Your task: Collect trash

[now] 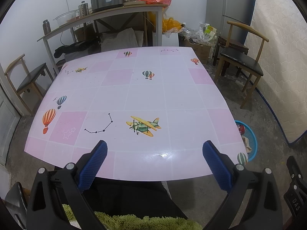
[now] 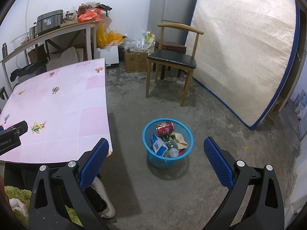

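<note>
The blue trash basket (image 2: 167, 143) stands on the concrete floor (image 2: 220, 118) just right of the desk (image 2: 63, 103), holding a red can (image 2: 164, 128), a plastic bottle (image 2: 171, 148), a carton (image 2: 158, 144) and crumpled paper (image 2: 179, 138). The right tongs (image 2: 155, 147) hang wide above it, empty. The left tongs (image 1: 155, 150) gape wide over the desk's near edge. A wooden chair (image 2: 172, 59) and a mattress (image 2: 241, 53) stand beyond.
</note>
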Action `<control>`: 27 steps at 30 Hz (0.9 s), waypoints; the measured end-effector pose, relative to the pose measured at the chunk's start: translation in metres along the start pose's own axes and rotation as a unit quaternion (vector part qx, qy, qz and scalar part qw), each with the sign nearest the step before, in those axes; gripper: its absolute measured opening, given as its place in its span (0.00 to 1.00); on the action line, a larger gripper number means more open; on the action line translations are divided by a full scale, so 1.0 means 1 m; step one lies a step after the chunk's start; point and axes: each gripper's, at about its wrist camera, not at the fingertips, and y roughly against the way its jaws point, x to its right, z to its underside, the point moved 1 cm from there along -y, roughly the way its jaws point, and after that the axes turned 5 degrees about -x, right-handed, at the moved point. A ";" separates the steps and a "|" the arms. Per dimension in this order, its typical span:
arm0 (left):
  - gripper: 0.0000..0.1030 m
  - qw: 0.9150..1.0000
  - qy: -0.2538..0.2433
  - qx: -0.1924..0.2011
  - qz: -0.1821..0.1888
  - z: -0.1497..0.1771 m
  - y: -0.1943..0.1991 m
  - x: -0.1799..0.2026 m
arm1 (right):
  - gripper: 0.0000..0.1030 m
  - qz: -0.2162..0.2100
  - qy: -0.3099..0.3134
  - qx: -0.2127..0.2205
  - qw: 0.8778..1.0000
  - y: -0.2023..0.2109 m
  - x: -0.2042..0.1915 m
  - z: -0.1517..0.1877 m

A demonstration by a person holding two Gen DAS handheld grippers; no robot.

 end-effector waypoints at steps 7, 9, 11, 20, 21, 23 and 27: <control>0.95 1.000 0.001 0.001 -0.001 0.000 0.001 0.000 | 0.92 0.000 0.000 0.001 1.000 0.001 0.000 0.000; 0.95 1.000 0.000 0.001 -0.001 0.000 0.001 0.000 | 0.92 0.001 0.000 0.000 1.000 0.000 0.000 0.000; 0.95 1.000 0.000 0.000 -0.001 0.000 0.001 0.000 | 0.92 0.000 -0.001 0.001 1.000 0.001 0.000 0.000; 0.95 1.000 0.000 0.000 -0.001 0.000 0.000 0.001 | 0.92 0.001 -0.001 0.000 1.000 0.001 -0.001 0.001; 0.95 1.000 0.000 -0.001 -0.001 0.000 0.000 0.000 | 0.92 0.000 -0.001 -0.001 1.000 0.002 -0.001 0.001; 0.95 1.000 0.001 -0.001 -0.002 0.002 0.000 0.000 | 0.92 0.000 -0.001 0.000 1.000 0.002 -0.002 0.001; 0.95 1.000 0.001 -0.002 -0.002 0.002 0.000 -0.001 | 0.92 0.000 -0.002 -0.001 1.000 0.002 -0.002 0.001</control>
